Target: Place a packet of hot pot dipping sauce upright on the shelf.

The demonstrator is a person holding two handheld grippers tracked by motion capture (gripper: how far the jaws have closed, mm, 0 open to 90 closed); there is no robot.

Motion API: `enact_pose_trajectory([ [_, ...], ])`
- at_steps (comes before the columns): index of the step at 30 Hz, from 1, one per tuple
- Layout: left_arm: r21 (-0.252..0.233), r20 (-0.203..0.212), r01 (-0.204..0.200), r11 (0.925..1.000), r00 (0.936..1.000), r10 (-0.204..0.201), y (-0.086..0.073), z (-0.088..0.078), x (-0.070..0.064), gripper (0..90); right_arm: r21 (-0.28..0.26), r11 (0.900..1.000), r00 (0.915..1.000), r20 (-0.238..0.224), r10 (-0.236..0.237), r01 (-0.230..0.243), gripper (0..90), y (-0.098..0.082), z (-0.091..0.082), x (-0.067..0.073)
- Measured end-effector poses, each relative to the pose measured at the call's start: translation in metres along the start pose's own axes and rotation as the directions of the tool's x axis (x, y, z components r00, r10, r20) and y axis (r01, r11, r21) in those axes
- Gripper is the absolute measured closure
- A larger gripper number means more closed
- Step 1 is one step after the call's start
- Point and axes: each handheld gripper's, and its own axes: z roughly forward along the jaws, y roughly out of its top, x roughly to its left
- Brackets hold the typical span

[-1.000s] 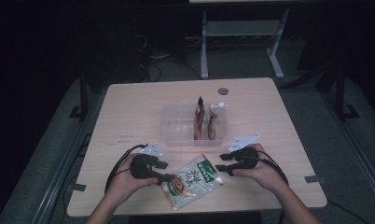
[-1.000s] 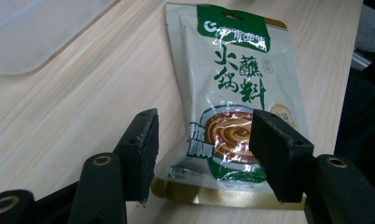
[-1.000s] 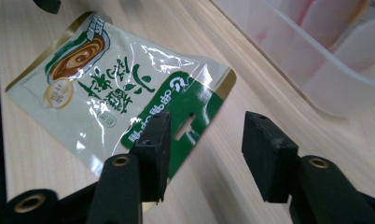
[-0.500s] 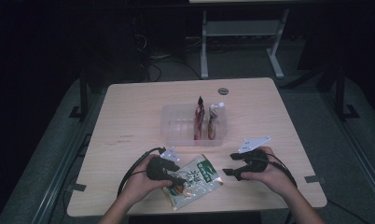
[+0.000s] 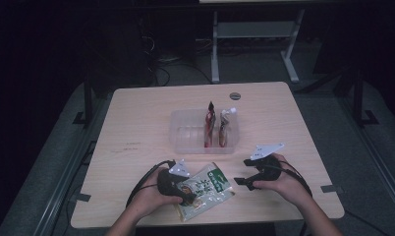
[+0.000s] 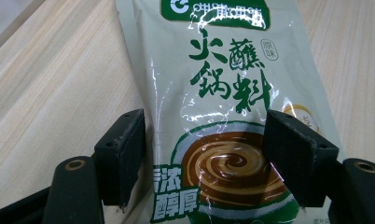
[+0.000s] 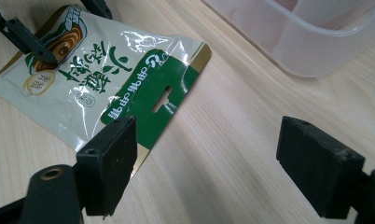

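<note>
Now the left hand-held gripper (image 6: 204, 154) stands wide over the sauce packet (image 6: 223, 116), jaws just opened, pads straddling its lower end without pressing. Close squarely on that end so the slick film can't slide. The right hand-held gripper (image 7: 209, 172), also just opened and holding nothing, hovers at the packet's three o'clock. Forearms low; clear bin (image 5: 185, 135) at twelve o'clock on the surface (image 5: 136, 113).

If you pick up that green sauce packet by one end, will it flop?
Probably. The sauce packet is a thin pouch lying flat on the table, so it would likely sag. Its glossy film shows glare, so it may be slippery. It can't roll.
</note>
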Motion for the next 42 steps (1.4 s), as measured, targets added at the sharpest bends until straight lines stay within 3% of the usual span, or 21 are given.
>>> enact_pose_trajectory([
  [5,0.002,-0.031,-0.02,0.9998,0.9993,0.02,0.0,-0.002,-0.001,51.1,0.016,1.0,1.0,0.002,-0.006,0.006,19.2,-0.001,0.0,-0.001],
  [10,-0.02,-0.05,0.006,0.9998,0.9987,-0.007,0.0,-0.001,-0.002,70.5,0.014,1.0,1.0,0.001,-0.01,0.01,19.0,-0.001,0.0,-0.002],
  [12,-0.006,-0.04,0.011,0.9999,0.9991,-0.011,0.001,-0.002,-0.001,80.4,0.015,1.0,1.0,0.001,-0.006,0.006,19.0,0.0,0.0,-0.003],
  [14,-0.021,-0.041,0.041,0.999,0.9983,-0.041,0.001,0.0,-0.001,85.1,0.014,1.0,1.0,-0.001,-0.007,0.007,19.0,0.0,0.0,-0.002],
  [16,-0.018,-0.033,0.044,0.9989,0.9985,-0.045,0.001,-0.001,0.001,87.3,0.013,1.0,0.9999,-0.003,-0.013,0.013,19.0,0.0,0.001,-0.003],
  [17,-0.028,-0.015,0.079,0.9965,0.9967,-0.079,0.001,-0.001,0.003,88.0,0.014,1.0,0.9999,-0.002,-0.01,0.01,19.0,0.0,0.001,-0.003],
  [20,-0.047,0.017,0.118,0.9919,0.9929,-0.118,0.001,-0.003,0.008,89.3,0.018,1.0,1.0,0.0,0.004,-0.004,18.9,0.0,-0.001,-0.003],
  [27,-0.098,0.014,0.121,0.9878,0.9926,-0.12,0.004,-0.021,0.014,90.0,-0.001,1.0,0.9995,-0.013,0.028,-0.029,19.0,0.0,-0.005,-0.006],
  [30,-0.146,0.026,0.16,0.9763,0.9871,-0.158,0.003,-0.03,0.015,90.0,-0.01,0.999,0.9991,-0.019,0.037,-0.037,18.8,0.001,-0.007,-0.007],
  [42,-0.243,0.051,0.139,0.96,0.9902,-0.13,0.004,-0.057,0.017,90.0,-0.05,0.997,0.9962,-0.072,0.05,-0.053,18.5,0.01,-0.008,-0.005],
])
